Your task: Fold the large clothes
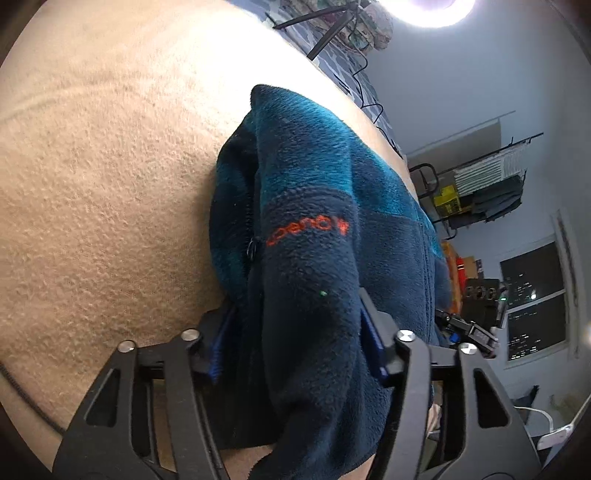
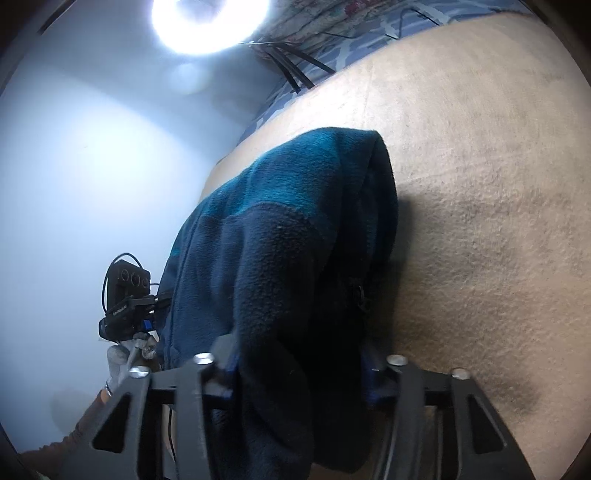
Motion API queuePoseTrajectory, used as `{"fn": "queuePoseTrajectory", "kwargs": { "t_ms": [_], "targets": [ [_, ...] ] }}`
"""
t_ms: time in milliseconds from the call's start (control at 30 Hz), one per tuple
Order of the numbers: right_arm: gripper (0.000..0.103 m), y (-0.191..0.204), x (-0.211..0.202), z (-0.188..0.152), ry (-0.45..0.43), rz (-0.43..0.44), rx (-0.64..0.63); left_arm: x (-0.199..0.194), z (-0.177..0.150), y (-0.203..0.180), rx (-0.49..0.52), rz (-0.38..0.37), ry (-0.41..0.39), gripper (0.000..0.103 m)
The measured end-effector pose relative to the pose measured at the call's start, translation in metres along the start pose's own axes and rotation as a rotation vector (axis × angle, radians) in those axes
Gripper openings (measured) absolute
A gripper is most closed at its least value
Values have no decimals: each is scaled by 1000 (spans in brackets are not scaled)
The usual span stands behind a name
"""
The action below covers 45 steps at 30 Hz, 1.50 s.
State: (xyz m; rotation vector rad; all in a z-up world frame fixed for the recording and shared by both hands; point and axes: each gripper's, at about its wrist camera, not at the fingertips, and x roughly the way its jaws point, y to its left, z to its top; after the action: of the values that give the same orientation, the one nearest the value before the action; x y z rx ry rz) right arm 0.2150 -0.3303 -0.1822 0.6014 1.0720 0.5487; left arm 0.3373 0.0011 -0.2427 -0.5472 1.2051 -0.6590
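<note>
A tan, nubbly blanket (image 1: 110,184) is seen spread wide over the bed, lit hard by a ring light (image 2: 208,22) set against a pale wall (image 2: 92,166). At the bed's far edge a blue patterned cover (image 1: 332,62) is shown, with black cables trailing over it. Past the edge, a clothes rack (image 1: 491,177) and a dark window (image 1: 535,299) are picked out in the room.

The fleece jacket (image 1: 314,221), navy with teal bands and an orange logo, is gathered in a bunch on the blanket. One end of it is clamped between the pads of the left hand-held gripper (image 1: 295,339); the other end is pinched by the right hand-held gripper (image 2: 299,365). Thick fleece is held in both, the jaws standing at a middling gap.

Plenty of bare blanket is left open beside the jacket on either side, while the far edge is crowded by cables.
</note>
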Motion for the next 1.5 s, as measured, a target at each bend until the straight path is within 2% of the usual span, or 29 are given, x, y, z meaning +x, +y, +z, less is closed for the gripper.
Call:
{"fn": "queuePoseTrajectory", "kwargs": {
  "t_ms": [167,333,500,833,1033,1200,1500],
  "targets": [
    [36,23,-8,-1,-7,-83,-70,-10,-9,-20,74,82,-43,44],
    [32,42,-18,-4,-22,-142,-138,-20,-20,-46,162,140,-79,40],
    [30,57,-37,-8,-39,-193,-197,-22,-33,-75,245,154,-78,38],
    [29,65,-95,2,-117,-296,-261,-1,-34,-140,367,118,-78,38],
    [29,49,-126,15,-155,-351,-261,33,-19,-189,455,119,-51,37],
    [29,25,-149,34,-188,-398,-248,79,3,-226,517,115,-27,37],
    [29,-34,-187,100,-265,-506,-222,173,63,-292,560,68,-52,36]
  ]
}}
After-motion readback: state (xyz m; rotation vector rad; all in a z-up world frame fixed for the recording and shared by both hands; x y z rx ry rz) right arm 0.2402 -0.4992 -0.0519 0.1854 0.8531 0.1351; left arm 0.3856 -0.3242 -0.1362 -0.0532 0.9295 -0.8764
